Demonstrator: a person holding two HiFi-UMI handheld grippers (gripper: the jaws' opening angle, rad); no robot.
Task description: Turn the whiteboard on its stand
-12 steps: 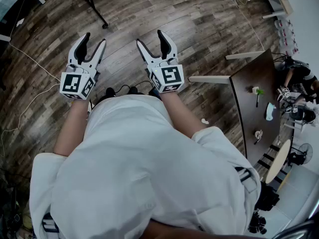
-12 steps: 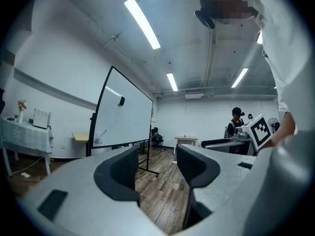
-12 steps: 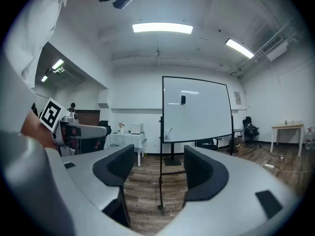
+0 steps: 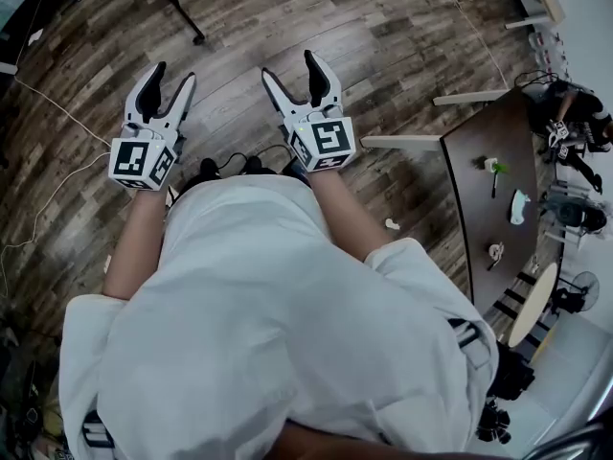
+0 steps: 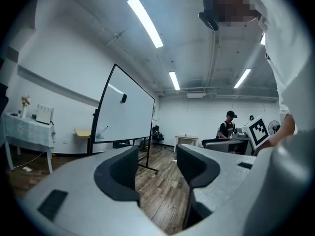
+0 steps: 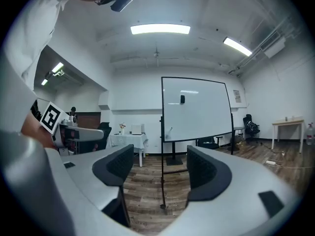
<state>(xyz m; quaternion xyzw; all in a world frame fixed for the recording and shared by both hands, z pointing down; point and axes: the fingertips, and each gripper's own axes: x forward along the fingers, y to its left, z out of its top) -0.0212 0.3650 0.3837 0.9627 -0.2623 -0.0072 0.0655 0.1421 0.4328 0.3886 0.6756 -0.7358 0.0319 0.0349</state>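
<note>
While we hold both grippers out over the wood-plank floor (image 4: 383,46), neither has anything between its jaws. The left gripper (image 4: 170,77), at about 10 o'clock in the head view, has its jaws apart. The right gripper (image 4: 290,67), near 12 o'clock, is spread wider. The whiteboard (image 6: 197,107) stands upright on its black stand (image 6: 163,181), well apart from both grippers. We see it straight ahead beyond the jaws in the right gripper view, and angled at roughly 10 o'clock in the left gripper view. A dark table (image 4: 474,218) sits at 3 o'clock in the head view. A person in a black cap (image 5: 228,124) stands at 3 o'clock in the left gripper view.
</note>
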